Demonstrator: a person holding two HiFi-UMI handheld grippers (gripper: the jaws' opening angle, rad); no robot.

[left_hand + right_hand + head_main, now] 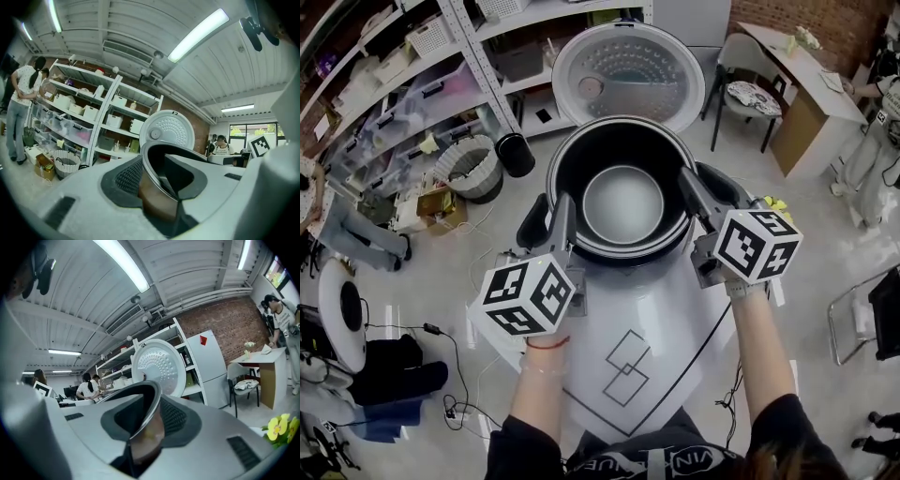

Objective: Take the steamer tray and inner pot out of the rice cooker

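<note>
Left gripper (565, 208) and right gripper (687, 187) each pinch the pot (623, 150) by its thin rim, on opposite sides, holding it before the open lid (628, 70). It looks stiff, slick and probably weighty, so two level rim grips suit it.

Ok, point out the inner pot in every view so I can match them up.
Head view: the inner pot fills the centre, dark inside, seen from above.
Left gripper view: the inner pot sits low centre, its rim edge-on between the jaws.
Right gripper view: the inner pot sits low centre, again edge-on between the jaws.
Shared landmark: the open perforated lid, behind the pot in all three.
</note>
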